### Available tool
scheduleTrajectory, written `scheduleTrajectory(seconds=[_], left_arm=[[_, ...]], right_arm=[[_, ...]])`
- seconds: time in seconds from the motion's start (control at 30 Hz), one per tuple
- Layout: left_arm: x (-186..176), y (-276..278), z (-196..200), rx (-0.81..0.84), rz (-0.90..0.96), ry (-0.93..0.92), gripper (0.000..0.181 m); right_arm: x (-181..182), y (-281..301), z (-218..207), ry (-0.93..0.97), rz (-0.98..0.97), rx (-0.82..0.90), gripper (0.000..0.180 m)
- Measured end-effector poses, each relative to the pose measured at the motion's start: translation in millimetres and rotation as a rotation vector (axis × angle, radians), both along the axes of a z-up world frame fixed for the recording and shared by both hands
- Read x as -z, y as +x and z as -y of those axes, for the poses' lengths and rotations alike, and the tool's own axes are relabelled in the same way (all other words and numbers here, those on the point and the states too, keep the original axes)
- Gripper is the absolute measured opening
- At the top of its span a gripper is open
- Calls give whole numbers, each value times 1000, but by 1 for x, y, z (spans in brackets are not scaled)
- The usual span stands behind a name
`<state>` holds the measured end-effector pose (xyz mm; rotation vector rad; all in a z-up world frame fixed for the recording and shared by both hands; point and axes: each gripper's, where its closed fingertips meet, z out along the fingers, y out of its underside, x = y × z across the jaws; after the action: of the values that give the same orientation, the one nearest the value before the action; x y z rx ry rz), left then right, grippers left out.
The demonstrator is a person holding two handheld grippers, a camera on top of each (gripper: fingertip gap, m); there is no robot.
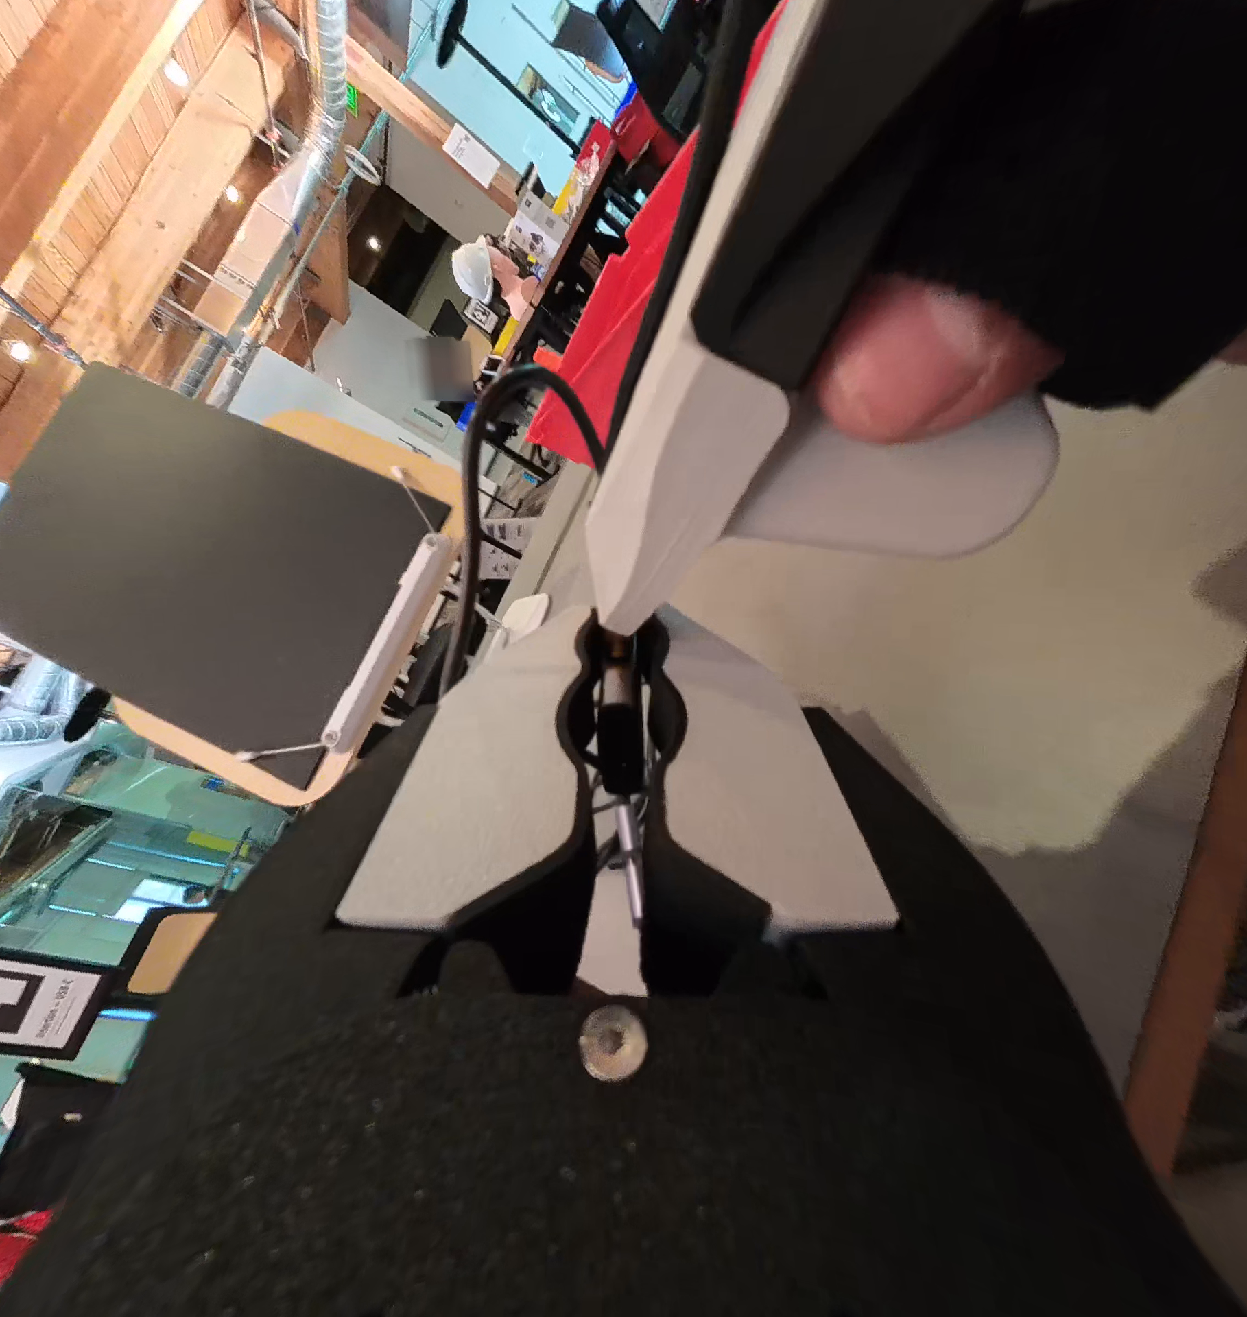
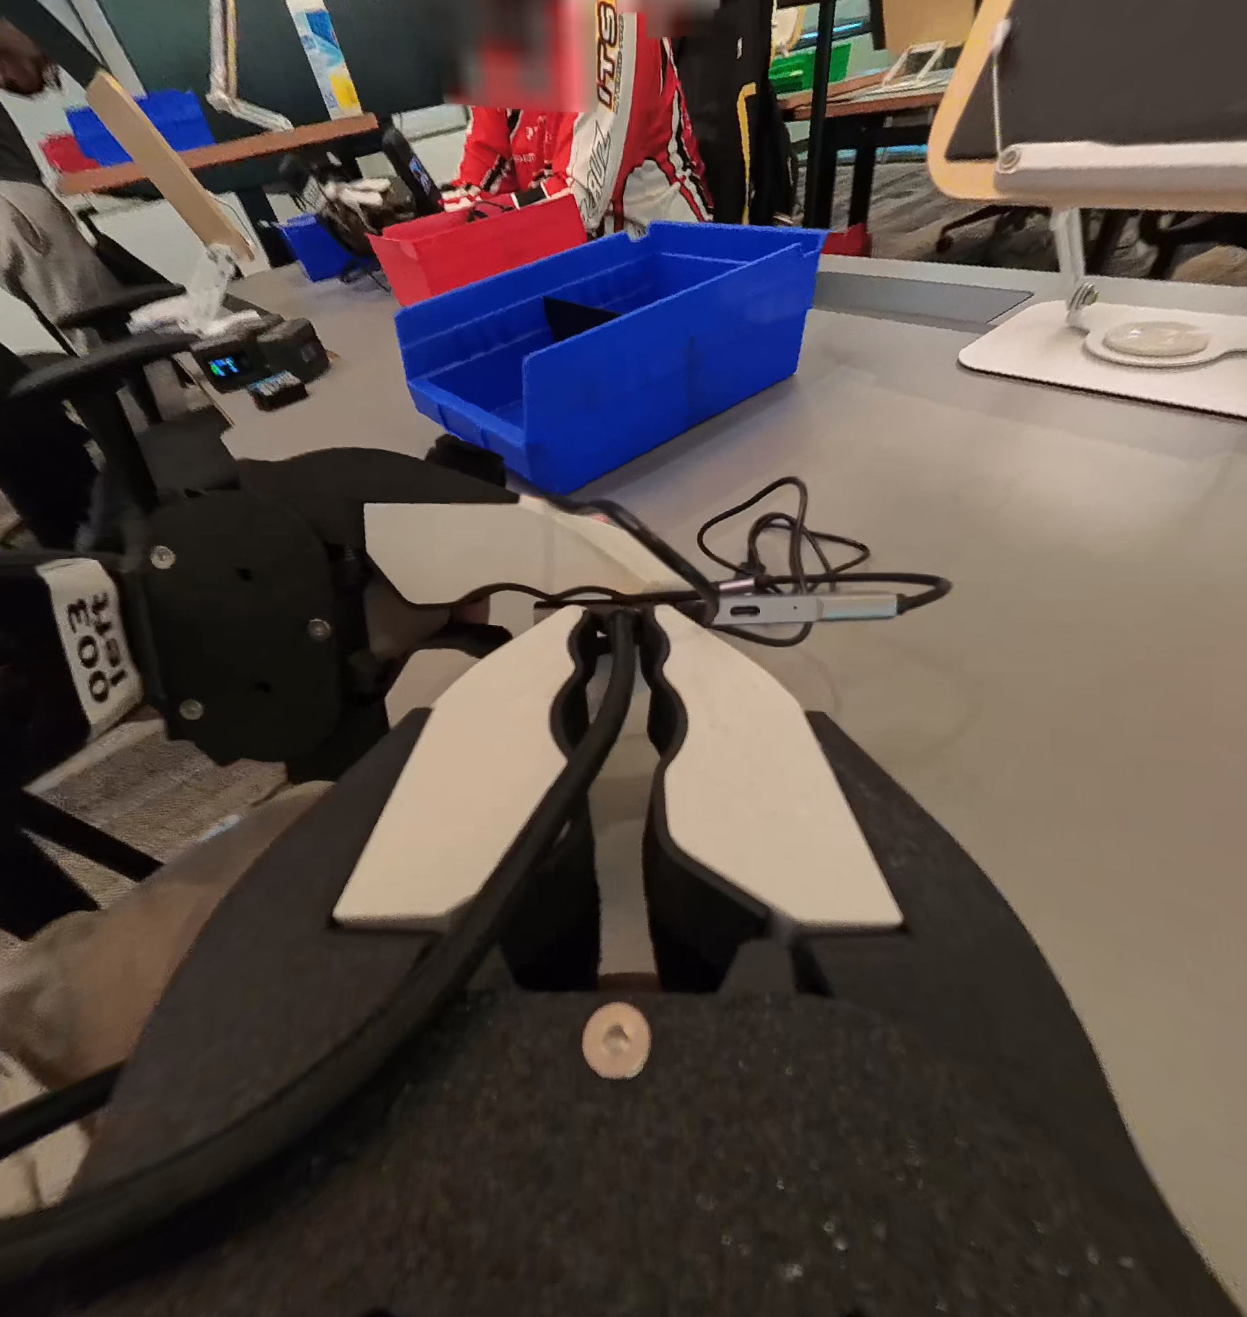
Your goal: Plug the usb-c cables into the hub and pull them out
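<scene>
Between the pressed-together fingers of the right gripper (image 2: 615, 627) a black usb-c cable (image 2: 592, 727) was pinched near its plug end, its slack looping back past the left finger. Just beyond the fingertips the slim silver hub (image 2: 806, 609) was seen lying on the grey table (image 2: 1034, 713), with a thinner black lead (image 2: 784, 541) coiled behind it. The left gripper (image 1: 617, 641) was closed on a short black-and-silver plug (image 1: 619, 720), close to the other gripper's tip. The cable was judged limp and light and the plug housing stiff, so a hold on the housing itself was thought best; the hub was judged light enough to slide when pushed. A blue bin (image 2: 606, 356) stood well behind, and a white stand base (image 2: 1119, 356) to the right; only the loose coil was judged likely to snag.
</scene>
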<state>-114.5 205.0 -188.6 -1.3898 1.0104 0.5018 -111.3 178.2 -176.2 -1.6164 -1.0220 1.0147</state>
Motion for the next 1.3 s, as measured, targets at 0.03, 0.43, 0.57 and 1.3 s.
scheduleTrajectory(seconds=[0.03, 0.43, 0.57, 1.3], left_arm=[[-3, 0, 0, 1, 3, 11, 10], [-11, -1, 1, 52, 43, 16, 10], [16, -63, -18, -146, 42, -102, 9], [20, -52, -22, -128, 67, -157, 8]], right_arm=[[-2, 1, 0, -4, -11, 1, 11], [-12, 5, 2, -99, -83, -84, 11], [-53, 67, -47, -104, -309, 95, 11], [-112, 239, -290, 303, 779, 842, 12]])
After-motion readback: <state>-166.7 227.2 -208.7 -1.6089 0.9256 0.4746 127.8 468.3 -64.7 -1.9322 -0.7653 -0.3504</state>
